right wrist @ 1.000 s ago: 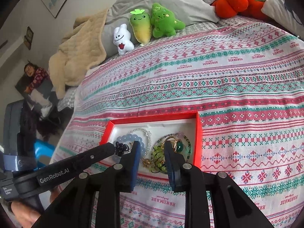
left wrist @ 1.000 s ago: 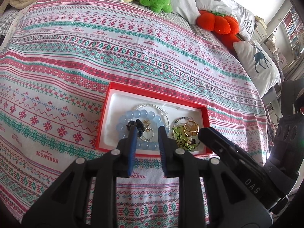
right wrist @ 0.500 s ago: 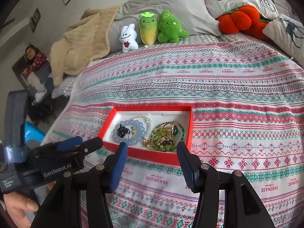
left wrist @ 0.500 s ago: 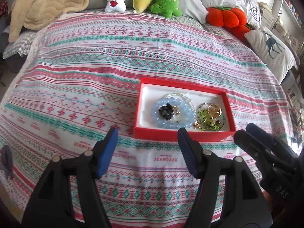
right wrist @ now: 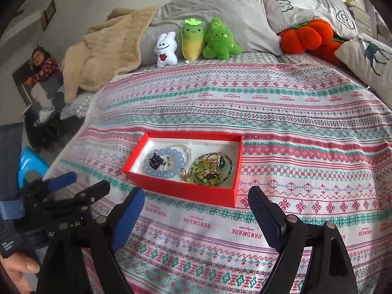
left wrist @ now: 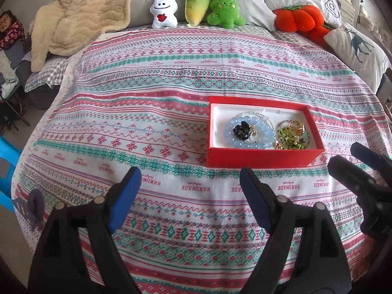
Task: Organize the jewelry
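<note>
While both grippers hang over the bedspread, the scene reads as follows.
Left gripper (left wrist: pixel 189 197): fingers spread wide and opening further; nothing between them; short of the box's near wall.
Right gripper (right wrist: pixel 196 216): fingers spread wide and opening further; nothing between them; just short of the box's near wall.
Red box (right wrist: pixel 182 191): shallow, lidless, white-lined; rests flat on the patterned bedspread (left wrist: pixel 137 112).
Blue bead bracelet (left wrist: pixel 265 136): lies in the left half of the box, ringed around a black beaded piece (left wrist: pixel 241 130).
Green bead bracelet (right wrist: pixel 208 171): lies in the right half, with gold rings (right wrist: pixel 212 160) on top.
Clear bead strand (right wrist: pixel 185 148): behind the blue bracelet, partly under it.
Plush toys (left wrist: pixel 197 9): three in a row against the grey pillow (right wrist: pixel 220 5) at the head of the bed.
Beige blanket (left wrist: pixel 80 17): bunched at the far left corner.
</note>
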Demonstrator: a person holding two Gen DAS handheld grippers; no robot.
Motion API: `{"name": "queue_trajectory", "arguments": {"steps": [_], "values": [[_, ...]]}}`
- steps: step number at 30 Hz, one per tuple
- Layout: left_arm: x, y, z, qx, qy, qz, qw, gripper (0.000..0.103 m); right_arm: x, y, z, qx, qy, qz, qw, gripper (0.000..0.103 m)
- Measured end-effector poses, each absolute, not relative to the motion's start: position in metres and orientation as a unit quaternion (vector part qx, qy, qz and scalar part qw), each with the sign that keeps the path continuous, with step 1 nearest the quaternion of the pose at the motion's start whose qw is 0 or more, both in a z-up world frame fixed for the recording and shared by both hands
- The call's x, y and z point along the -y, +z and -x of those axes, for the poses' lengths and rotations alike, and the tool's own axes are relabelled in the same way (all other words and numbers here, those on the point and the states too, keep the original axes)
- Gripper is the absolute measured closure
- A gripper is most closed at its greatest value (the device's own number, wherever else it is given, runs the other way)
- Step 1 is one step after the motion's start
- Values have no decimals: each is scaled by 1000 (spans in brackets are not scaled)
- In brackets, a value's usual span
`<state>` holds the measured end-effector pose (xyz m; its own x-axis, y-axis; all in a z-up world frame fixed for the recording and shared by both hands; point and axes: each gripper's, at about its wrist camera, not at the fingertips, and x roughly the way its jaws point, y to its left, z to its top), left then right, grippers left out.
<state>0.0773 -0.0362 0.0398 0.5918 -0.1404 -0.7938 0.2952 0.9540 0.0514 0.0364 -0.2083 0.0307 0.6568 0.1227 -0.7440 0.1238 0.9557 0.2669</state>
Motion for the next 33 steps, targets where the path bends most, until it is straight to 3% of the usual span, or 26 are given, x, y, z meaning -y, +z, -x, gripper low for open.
{"name": "queue_trajectory", "arguments": {"steps": [2, 4, 14, 15, 33], "values": [[33, 41, -74, -432, -116, -90, 890, 20, 206, 32, -35, -418, 2, -146, 897, 15], [30, 42, -71, -430, -111, -88, 892, 20, 204, 33, -32, -421, 3, -141, 896, 8], [24, 45, -57, -428, -107, -79, 894, 10, 202, 35, -21, -429, -8, -136, 893, 7], [24, 44, -57, -431, -106, -78, 893, 9, 203, 35, -20, -430, -11, -140, 892, 0], [28, 35, -55, -450, -98, -86, 883, 1, 206, 27, -18, -440, -30, -142, 886, 0]]}}
